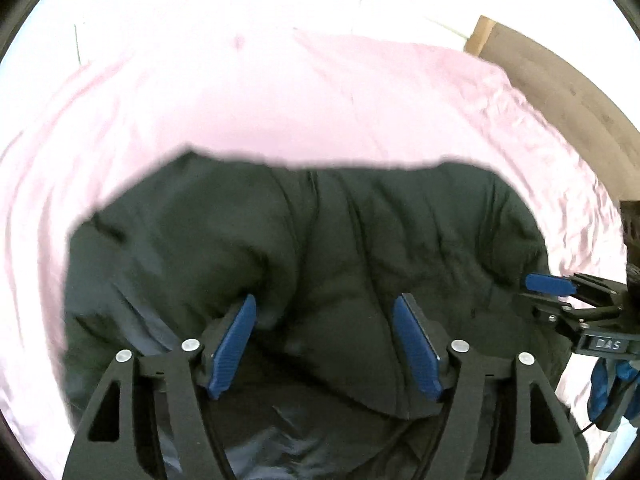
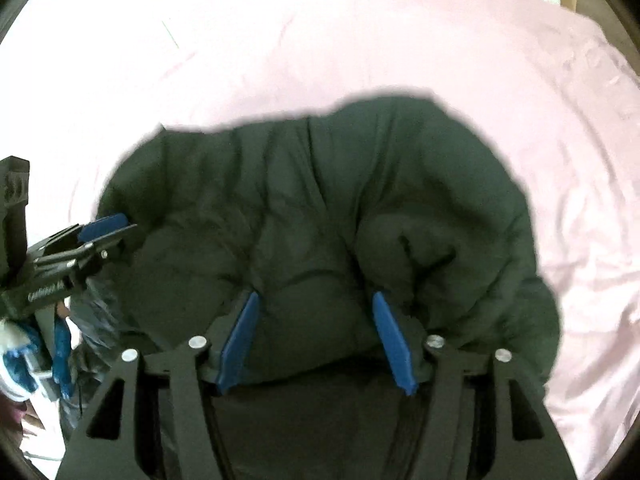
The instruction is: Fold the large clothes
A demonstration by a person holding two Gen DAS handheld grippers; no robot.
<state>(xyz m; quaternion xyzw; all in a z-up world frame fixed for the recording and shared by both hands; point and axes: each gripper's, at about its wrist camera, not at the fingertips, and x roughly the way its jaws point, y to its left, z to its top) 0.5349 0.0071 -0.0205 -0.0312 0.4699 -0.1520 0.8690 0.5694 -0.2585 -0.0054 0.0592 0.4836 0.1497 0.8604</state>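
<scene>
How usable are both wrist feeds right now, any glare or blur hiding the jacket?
Left wrist view: pink sheet blown out toward the top, dark jacket underexposed, edges smeared. Right wrist view: same overexposure up top, jacket folds soft; both fisheyes bend the edges. Left gripper and right gripper pads look sharp.

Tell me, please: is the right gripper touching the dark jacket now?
Touching. In the right wrist view, the right gripper has its open jaws pressed into the dark jacket, with puffy fabric bulging between them.
</scene>
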